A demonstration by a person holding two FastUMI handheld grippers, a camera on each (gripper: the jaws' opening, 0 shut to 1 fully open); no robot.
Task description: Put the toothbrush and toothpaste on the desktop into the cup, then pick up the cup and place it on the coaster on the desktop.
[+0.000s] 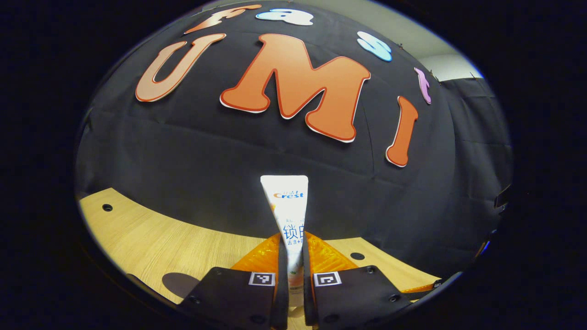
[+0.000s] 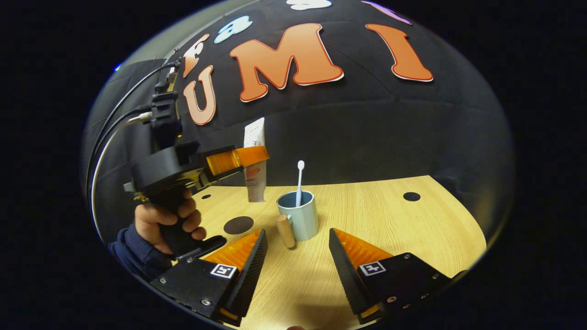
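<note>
**Toothpaste in the air, one drop away from a miss**

The toothpaste [image 2: 255, 161] hangs upright above the desktop [image 2: 390, 220], flat crimped end up, pinched between the fingers of the left gripper [image 1: 293, 279], which press on both its sides. It sits to the far-left of the cup [image 2: 300, 220], apart from it and not yet over the mouth. The toothbrush [image 2: 299, 182] already stands in the cup, head up.

Risks, as I judge them: the tube could catch the cup's rim or knock the toothbrush on the way in, tipping the light cup. Its wooden handle [image 2: 285, 231] points toward the near edge. The right gripper [image 2: 297, 256] waits near that edge with fingers spread, holding nothing. The dark round coaster [image 2: 238, 224] lies left of the cup.
</note>
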